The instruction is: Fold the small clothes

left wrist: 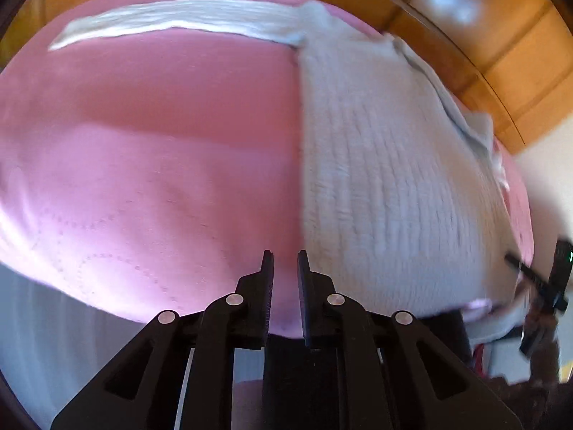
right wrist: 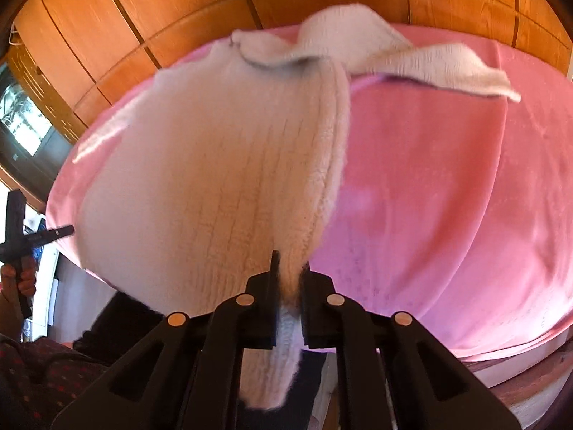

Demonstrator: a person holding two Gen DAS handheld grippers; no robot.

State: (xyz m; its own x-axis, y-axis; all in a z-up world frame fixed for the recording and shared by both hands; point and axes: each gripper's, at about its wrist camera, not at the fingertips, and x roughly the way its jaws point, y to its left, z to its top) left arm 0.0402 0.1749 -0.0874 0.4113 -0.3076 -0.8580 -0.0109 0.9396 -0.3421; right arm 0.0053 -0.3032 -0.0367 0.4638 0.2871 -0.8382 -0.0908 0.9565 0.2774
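Note:
A white ribbed knit sweater (left wrist: pixel 386 165) lies on the pink bedcover (left wrist: pixel 161 136), one sleeve (left wrist: pixel 172 21) stretched out to the far left. My left gripper (left wrist: pixel 285 265) is slightly open and empty, just left of the sweater's near edge. In the right wrist view my right gripper (right wrist: pixel 290 268) is shut on the sweater's hem (right wrist: pixel 286 340) and lifts the sweater's body (right wrist: pixel 215 179) off the pink bedcover (right wrist: pixel 447 197); the other sleeve (right wrist: pixel 447 68) trails to the far right. The right gripper shows at the left wrist view's right edge (left wrist: pixel 544 286); the left one at the right wrist view's left edge (right wrist: pixel 21 240).
Wooden wardrobe panels (right wrist: pixel 215 7) stand behind the bed. The bed's near edge (right wrist: pixel 501 362) drops off below the grippers. A dark screen or window (right wrist: pixel 25 118) sits at the far left. A person's patterned clothing (right wrist: pixel 43 376) is at the bottom left.

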